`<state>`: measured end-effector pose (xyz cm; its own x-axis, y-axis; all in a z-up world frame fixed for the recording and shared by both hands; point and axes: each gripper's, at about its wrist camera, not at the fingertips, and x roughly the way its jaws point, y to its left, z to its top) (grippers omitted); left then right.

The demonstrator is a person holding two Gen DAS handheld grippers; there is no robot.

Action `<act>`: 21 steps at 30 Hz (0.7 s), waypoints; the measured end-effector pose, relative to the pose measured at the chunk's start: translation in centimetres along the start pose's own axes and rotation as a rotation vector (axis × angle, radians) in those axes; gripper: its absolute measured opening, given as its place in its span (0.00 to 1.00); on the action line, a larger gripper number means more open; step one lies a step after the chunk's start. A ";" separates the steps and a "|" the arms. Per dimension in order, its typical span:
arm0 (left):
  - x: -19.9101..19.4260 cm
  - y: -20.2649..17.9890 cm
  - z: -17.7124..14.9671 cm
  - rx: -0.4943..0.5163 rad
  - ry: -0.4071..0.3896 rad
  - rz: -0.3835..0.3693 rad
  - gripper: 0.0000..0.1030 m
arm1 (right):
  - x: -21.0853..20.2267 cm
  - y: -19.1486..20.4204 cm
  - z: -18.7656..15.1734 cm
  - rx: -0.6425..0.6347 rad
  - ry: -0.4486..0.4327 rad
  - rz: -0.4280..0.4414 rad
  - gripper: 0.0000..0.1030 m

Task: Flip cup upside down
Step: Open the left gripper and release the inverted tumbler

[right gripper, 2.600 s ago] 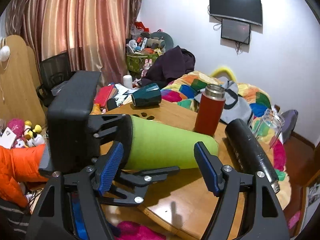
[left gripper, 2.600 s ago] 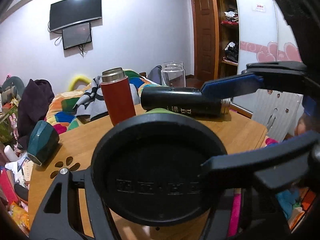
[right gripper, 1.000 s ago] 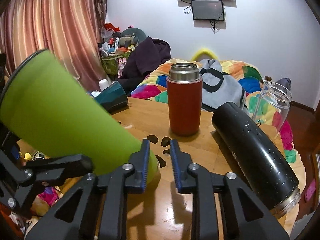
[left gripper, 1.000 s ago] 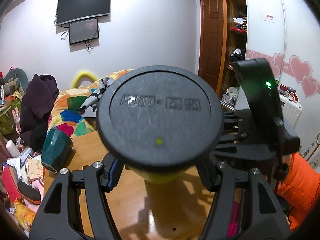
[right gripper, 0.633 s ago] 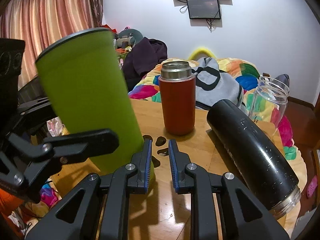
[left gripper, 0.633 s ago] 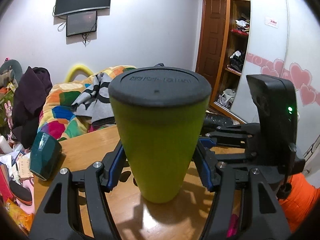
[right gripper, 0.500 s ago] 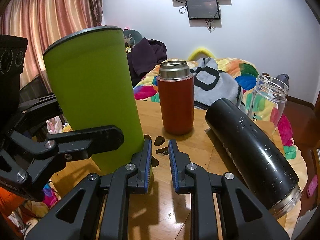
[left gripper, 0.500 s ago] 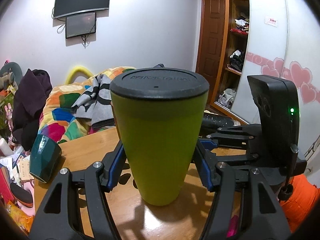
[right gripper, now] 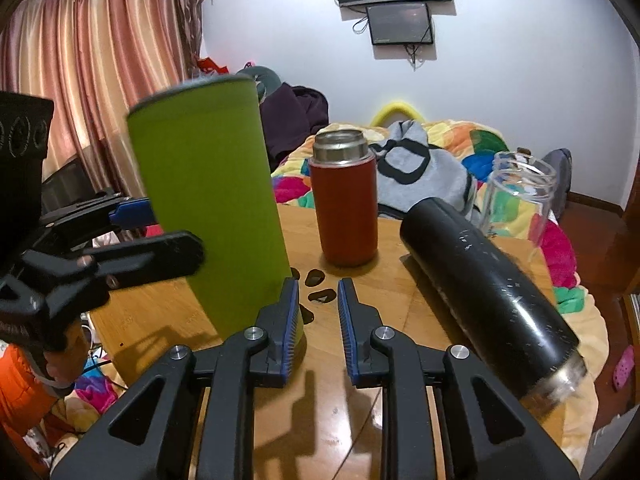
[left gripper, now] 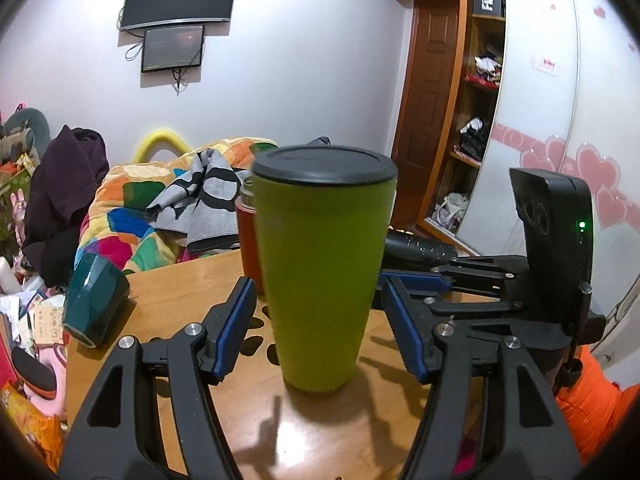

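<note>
A lime-green cup (left gripper: 320,276) with a black end on top stands on its narrow end on the wooden table (left gripper: 180,280). My left gripper (left gripper: 318,316) is open, its blue pads on either side of the cup and apart from it. The cup also shows at the left of the right wrist view (right gripper: 208,208). My right gripper (right gripper: 319,316) is just right of the cup's foot, empty, with its jaws nearly together and a narrow gap between them.
A red flask (right gripper: 344,204) stands behind the cup. A black bottle (right gripper: 488,296) lies on its side at the right, with a clear glass jar (right gripper: 516,200) behind it. A dark teal cup (left gripper: 94,296) lies at the table's left edge. A cluttered bed is beyond.
The left gripper's jaws have opened and drawn back from the green cup, which now stands on the table by itself. The right gripper has stayed about where it was.
</note>
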<state>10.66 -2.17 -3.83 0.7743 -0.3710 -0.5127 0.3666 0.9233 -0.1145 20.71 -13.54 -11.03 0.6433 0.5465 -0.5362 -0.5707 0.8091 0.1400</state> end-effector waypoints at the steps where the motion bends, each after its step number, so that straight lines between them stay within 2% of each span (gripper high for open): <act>1: -0.5 0.1 0.0 -0.004 -0.009 0.004 0.64 | -0.4 0.1 0.0 0.001 -0.005 -0.005 0.18; 3: -1.4 0.2 -0.2 -0.011 -0.028 0.016 0.66 | -1.4 0.3 0.0 -0.003 -0.021 -0.020 0.19; 7: -3.6 0.3 -0.3 -0.023 -0.073 0.032 0.68 | -3.6 1.2 0.0 -0.026 -0.067 -0.056 0.30; 10: -5.2 0.3 -0.3 -0.032 -0.118 0.057 0.75 | -5.6 2.0 0.1 -0.044 -0.107 -0.075 0.39; 15: -8.1 -0.1 -0.8 -0.053 -0.204 0.138 0.95 | -8.3 3.3 0.2 -0.049 -0.180 -0.100 0.64; 17: -8.7 -0.5 -1.0 -0.056 -0.215 0.167 0.98 | -9.2 3.6 0.2 -0.046 -0.203 -0.111 0.78; 21: -9.3 -1.1 -1.6 -0.069 -0.218 0.198 1.00 | -11.1 4.4 0.2 -0.031 -0.258 -0.129 0.90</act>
<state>2.20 0.40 -0.25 0.9226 -0.1886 -0.3364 0.1673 0.9816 -0.0915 11.11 -15.99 -4.29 0.8180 0.4794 -0.3179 -0.4884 0.8708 0.0566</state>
